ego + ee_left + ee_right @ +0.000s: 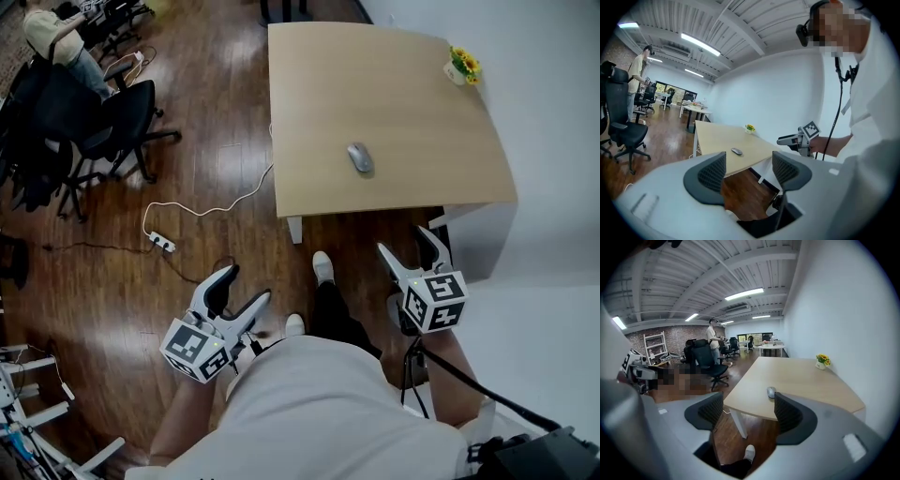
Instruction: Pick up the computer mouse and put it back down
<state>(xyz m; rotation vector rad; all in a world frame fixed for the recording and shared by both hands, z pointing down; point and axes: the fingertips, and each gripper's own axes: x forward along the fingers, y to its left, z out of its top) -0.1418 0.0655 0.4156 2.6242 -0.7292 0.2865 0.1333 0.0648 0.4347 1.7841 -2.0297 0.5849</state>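
A grey computer mouse (pixel 360 157) lies on the light wooden table (pixel 394 66), near its front edge; it also shows small in the left gripper view as the mouse (pixel 736 151) and in the right gripper view as the mouse (pixel 771 391). My left gripper (pixel 239 289) is held low over the floor, well short of the table, open and empty. My right gripper (pixel 412 246) hovers just in front of the table's front right corner, also open and empty. Both are far from the mouse.
A small pot of yellow flowers (pixel 463 66) stands at the table's far right corner. A white power strip (pixel 162 243) and cable lie on the wooden floor left of the table. Black office chairs (pixel 89 127) and a person (pixel 52 37) are at far left. A white wall runs along the right.
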